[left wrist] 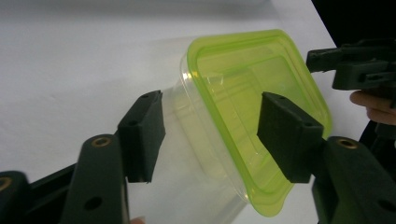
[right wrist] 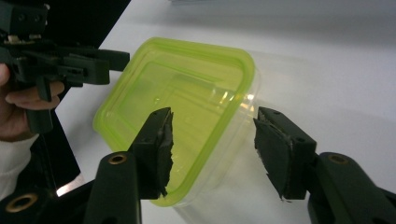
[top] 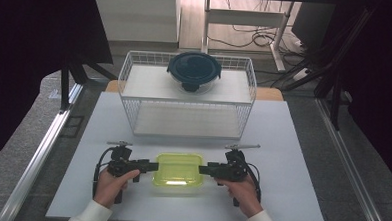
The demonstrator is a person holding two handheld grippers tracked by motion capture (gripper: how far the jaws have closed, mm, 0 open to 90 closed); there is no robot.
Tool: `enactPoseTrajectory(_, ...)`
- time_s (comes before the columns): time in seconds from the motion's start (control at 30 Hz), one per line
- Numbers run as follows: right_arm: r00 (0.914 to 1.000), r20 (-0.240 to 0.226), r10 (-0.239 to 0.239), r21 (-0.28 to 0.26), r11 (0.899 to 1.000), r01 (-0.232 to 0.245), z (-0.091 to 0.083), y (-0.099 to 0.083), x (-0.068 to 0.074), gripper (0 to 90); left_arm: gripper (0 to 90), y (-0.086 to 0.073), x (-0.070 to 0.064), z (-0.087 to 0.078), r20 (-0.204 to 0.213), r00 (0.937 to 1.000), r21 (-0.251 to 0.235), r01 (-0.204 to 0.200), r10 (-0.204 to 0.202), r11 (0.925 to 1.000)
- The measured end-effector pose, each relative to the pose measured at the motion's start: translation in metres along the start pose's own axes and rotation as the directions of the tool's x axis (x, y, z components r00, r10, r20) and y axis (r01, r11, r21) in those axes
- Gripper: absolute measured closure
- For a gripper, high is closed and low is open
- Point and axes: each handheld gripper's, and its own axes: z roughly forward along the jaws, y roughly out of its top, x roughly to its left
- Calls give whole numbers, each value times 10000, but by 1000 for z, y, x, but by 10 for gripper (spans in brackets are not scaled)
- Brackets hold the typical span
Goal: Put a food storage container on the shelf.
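So we've got the clear container with the lime-green lid [top: 178,170] sitting near the front edge of the white table [top: 292,145], right between our two tools. The left gripper [top: 154,166] and right gripper [top: 203,169] both have their jaws spread wide around the container's ends, gripping nothing. Behind sits a wire rack [top: 130,82] with a dark-lidded round bowl [top: 193,71] on top.

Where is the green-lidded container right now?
In the high view the green-lidded container sits on the white table near its front edge, between the left gripper and right gripper, before the wire rack.
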Motion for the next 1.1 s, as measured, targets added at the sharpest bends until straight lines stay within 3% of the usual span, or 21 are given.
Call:
enactPoseTrajectory(0.2, 9983, -245, 538, 154, 9985, -534, 7, -4, -7, 519, 472, -2, 3, 5, 79, 9998, 88, 190, -191, 9998)
enactPoseTrajectory(0.3, 9956, -501, 796, 219, 9967, -786, 10, -5, -9, 563, 527, -3, 4, 7, 322, 9989, 158, 329, -334, 9993)
enactPoseTrajectory(0.43, 9889, -974, 1124, 340, 9934, -1096, 11, -6, -13, 616, 607, -3, 6, 10, 837, 9941, 237, 668, -686, 9975)
enactPoseTrajectory(0.6, 9762, -1407, 1652, 573, 9857, -1586, 12, -9, -17, 724, 682, -3, 5, 13, 906, 9922, 320, 832, -858, 9960)
enactPoseTrajectory(0.87, 9788, -1312, 1572, 432, 9873, -1527, 8, -9, -16, 760, 751, -4, 2, 11, 961, 9907, 70, 959, -961, 9954)
enactPoseTrajectory(1.1, 9857, -1130, 1248, 282, 9921, -1224, 2, -7, -9, 789, 776, -3, -6, 5, 752, 9958, -68, 533, -526, 9986)
